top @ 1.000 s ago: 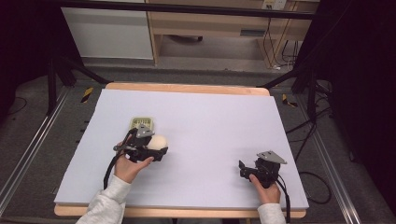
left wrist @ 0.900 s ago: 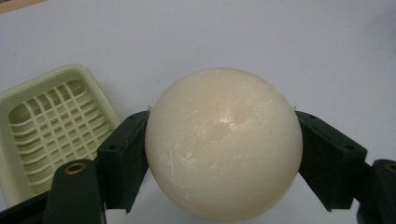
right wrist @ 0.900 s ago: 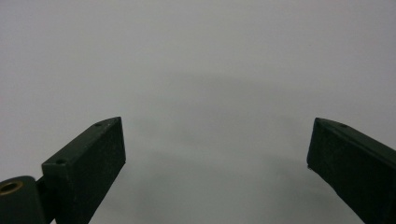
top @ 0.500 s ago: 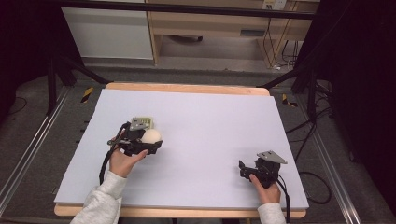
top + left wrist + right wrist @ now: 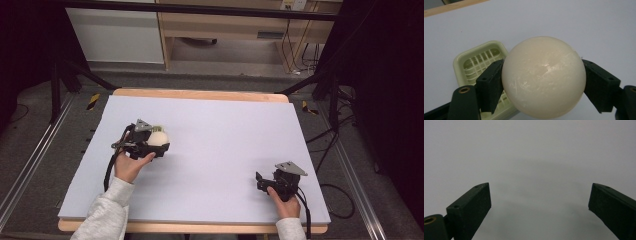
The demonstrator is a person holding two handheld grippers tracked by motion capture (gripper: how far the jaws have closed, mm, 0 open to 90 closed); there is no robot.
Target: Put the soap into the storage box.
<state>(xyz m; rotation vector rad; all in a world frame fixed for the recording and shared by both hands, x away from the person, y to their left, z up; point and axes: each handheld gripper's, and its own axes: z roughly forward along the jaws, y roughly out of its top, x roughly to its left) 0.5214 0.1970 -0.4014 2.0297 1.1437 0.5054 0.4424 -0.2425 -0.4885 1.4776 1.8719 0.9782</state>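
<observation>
A cream-white ball (image 5: 543, 77) is clamped between the two black jaws of my left gripper (image 5: 158, 141), which is shut on it at the table's left side. The ball (image 5: 159, 138) hangs just above a pale green slotted dish (image 5: 480, 65), whose rim peeks out behind the gripper (image 5: 158, 127). My right gripper (image 5: 260, 181) rests low near the front right of the table. In the right gripper view its jaws stand wide apart over bare lavender surface, nothing between them (image 5: 540, 202).
The lavender mat (image 5: 225, 135) covers a wooden-edged table (image 5: 200, 95). Cables trail from both grippers toward the front edge. Metal rails and dark stands flank the table; a wooden cabinet stands beyond the far edge.
My left gripper has carried the ball away from me and slightly left, ending over the green dish. The right gripper has stayed put.
</observation>
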